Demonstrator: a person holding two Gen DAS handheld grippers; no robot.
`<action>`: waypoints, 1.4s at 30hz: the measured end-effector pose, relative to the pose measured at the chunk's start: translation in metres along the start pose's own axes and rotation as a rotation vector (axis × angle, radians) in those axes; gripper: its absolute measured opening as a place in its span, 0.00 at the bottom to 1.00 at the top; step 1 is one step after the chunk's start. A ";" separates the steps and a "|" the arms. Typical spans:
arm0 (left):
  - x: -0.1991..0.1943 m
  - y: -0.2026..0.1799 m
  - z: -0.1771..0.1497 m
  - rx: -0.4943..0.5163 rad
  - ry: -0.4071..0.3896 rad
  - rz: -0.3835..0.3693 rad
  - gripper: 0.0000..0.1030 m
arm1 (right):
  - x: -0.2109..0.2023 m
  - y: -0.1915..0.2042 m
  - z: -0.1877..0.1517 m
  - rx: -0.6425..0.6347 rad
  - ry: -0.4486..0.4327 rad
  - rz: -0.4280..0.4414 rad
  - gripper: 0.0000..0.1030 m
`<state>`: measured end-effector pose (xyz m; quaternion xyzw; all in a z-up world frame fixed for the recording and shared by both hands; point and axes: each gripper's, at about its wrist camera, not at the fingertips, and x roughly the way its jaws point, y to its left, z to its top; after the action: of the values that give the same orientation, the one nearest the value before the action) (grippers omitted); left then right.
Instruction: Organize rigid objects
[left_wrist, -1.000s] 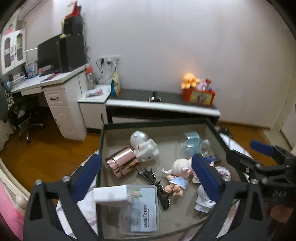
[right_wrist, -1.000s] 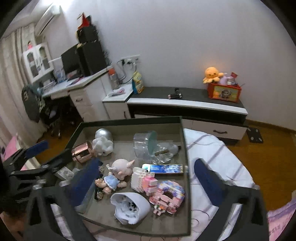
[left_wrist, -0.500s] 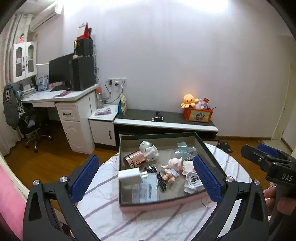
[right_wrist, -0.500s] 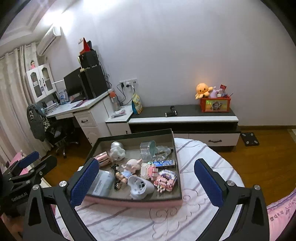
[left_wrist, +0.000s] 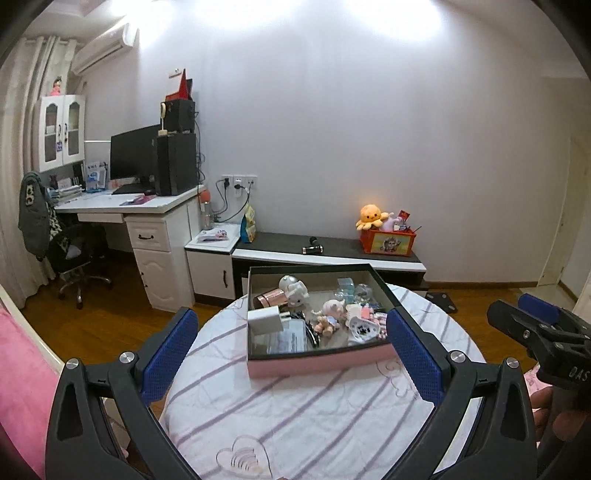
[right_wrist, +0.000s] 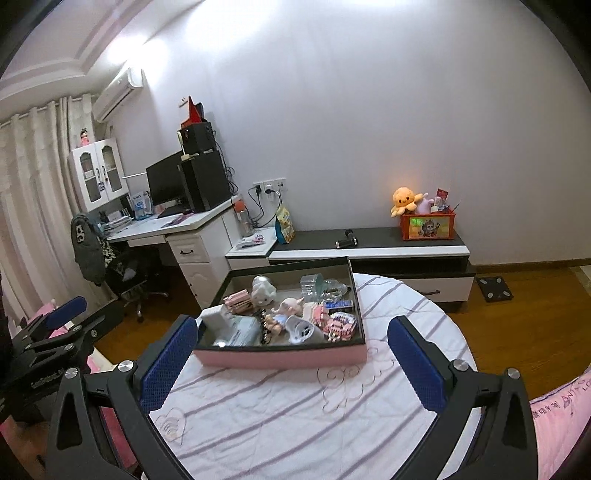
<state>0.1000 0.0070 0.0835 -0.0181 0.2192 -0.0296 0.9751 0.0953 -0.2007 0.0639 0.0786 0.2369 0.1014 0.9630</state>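
A pink box (left_wrist: 321, 363) with a dark rim stands on a round table and holds several small things: a white charger (left_wrist: 265, 320), a rose-gold cylinder (left_wrist: 269, 297), a white figurine (left_wrist: 293, 288), a pig doll (left_wrist: 330, 314), a clear cup (right_wrist: 314, 286) and pink brick toys (right_wrist: 338, 322). The box also shows in the right wrist view (right_wrist: 280, 357). My left gripper (left_wrist: 291, 354) is open and empty, well back from the box. My right gripper (right_wrist: 291, 363) is open and empty, also held back.
The round table has a white cloth with purple stripes (left_wrist: 295, 413). A white desk with a monitor (left_wrist: 133, 155) and an office chair (left_wrist: 74, 251) stand at left. A low black-and-white cabinet (left_wrist: 332, 254) with an orange toy box (left_wrist: 391, 242) runs along the wall.
Both grippers have pulled far back and up from the box. The box looked large and close before and is now small in the middle of each view. Both stay open.
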 end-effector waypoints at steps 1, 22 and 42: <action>-0.007 -0.001 -0.003 0.000 -0.004 0.002 1.00 | -0.008 0.002 -0.003 -0.001 -0.005 -0.001 1.00; -0.107 -0.009 -0.058 0.005 -0.023 0.031 1.00 | -0.091 0.056 -0.064 -0.093 -0.073 -0.048 1.00; -0.096 0.006 -0.062 -0.070 0.045 0.019 1.00 | -0.091 0.040 -0.069 -0.065 -0.060 -0.069 1.00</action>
<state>-0.0127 0.0184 0.0676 -0.0493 0.2420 -0.0130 0.9689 -0.0225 -0.1761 0.0513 0.0421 0.2070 0.0733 0.9747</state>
